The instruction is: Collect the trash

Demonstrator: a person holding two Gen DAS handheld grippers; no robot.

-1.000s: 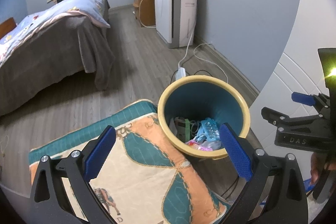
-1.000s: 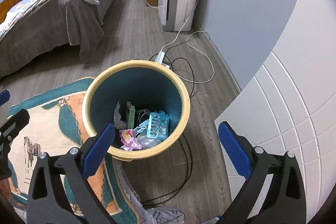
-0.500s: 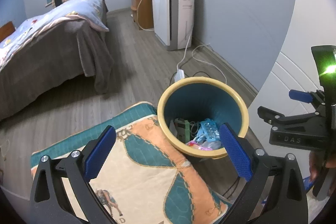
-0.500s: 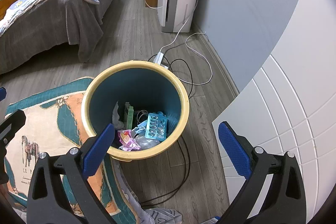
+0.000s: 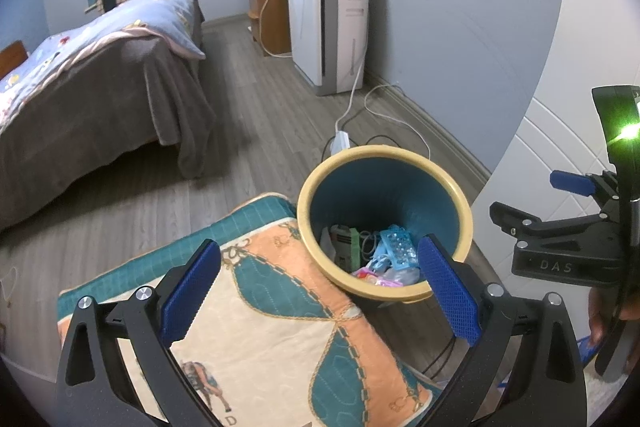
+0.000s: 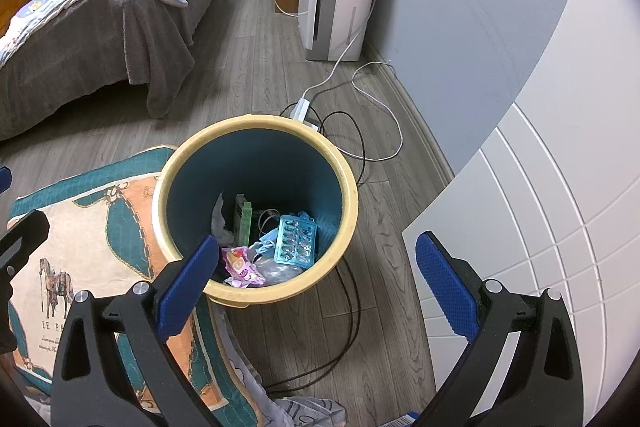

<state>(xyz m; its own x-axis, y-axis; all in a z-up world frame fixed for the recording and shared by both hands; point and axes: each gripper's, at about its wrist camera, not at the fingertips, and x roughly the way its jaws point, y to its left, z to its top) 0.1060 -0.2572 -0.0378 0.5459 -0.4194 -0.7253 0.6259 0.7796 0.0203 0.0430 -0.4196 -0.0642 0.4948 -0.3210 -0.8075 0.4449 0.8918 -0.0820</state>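
A trash bin point(image 5: 307, 215) with a yellow rim and teal inside stands on the wood floor. Inside the trash bin point(image 6: 352, 203) lie a blue blister pack point(image 6: 297, 239), a pink wrapper point(image 6: 241, 263), a green box point(image 6: 244, 223) and white tissue point(image 6: 219, 223). My left gripper point(image 5: 320, 291) is open and empty, hovering over a patterned cushion and the bin's near rim. My right gripper point(image 6: 318, 283) is open and empty too, above the bin's near right side. It also shows side-on as the right gripper point(image 5: 532, 195), held by a hand.
A patterned cushion point(image 5: 260, 327) touches the bin's left side. A power strip point(image 6: 301, 107) and looping cables point(image 6: 352, 155) lie behind and right of the bin. A white panelled cabinet point(image 6: 540, 211) stands right, an air purifier point(image 5: 332, 27) by the wall, a bed point(image 5: 100, 67) far left.
The left view has tilted up slightly and shows more of the room. The right gripper has barely shifted. Both grippers stay open and empty.
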